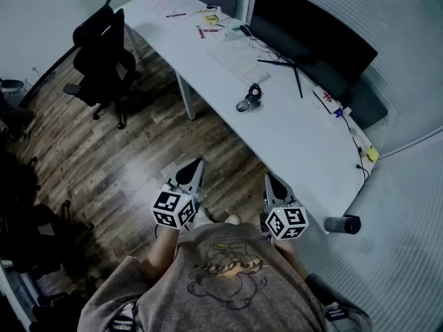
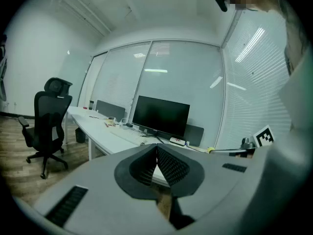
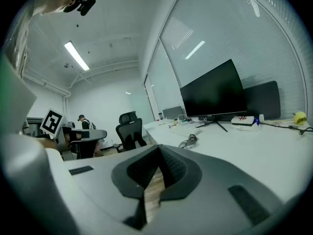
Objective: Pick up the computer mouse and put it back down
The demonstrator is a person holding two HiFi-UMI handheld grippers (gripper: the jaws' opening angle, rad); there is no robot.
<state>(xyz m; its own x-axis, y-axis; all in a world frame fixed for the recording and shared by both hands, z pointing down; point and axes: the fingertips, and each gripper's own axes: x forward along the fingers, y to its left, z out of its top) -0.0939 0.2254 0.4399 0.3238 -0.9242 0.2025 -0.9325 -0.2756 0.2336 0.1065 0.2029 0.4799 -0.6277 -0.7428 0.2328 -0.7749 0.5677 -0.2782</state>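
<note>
Two tools show at the bottom of the head view, held low and close to the person's body, both aimed up the frame toward the long white curved surface. The left tool has its jaws pressed together with nothing between them. The right tool is likewise closed and empty, with only the brown plank floor showing below its pads. They hang over the floor, short of the surface's near edge. This looks like a waiting stance, closed because there is nothing to carry yet.

One small grey computer mouse lies on the surface near the centre of the head view, with a dark coil, probably its cable, just above it. It is well apart from both tools. In the right gripper view the mouse sits just above the jaw tips, so that tool seems the better lined up. Its jaws would have to part before any grasp.

Also on the surface are one wide black monitor at upper right and one white keyboard before it. One black office chair stands on the floor at upper left.
</note>
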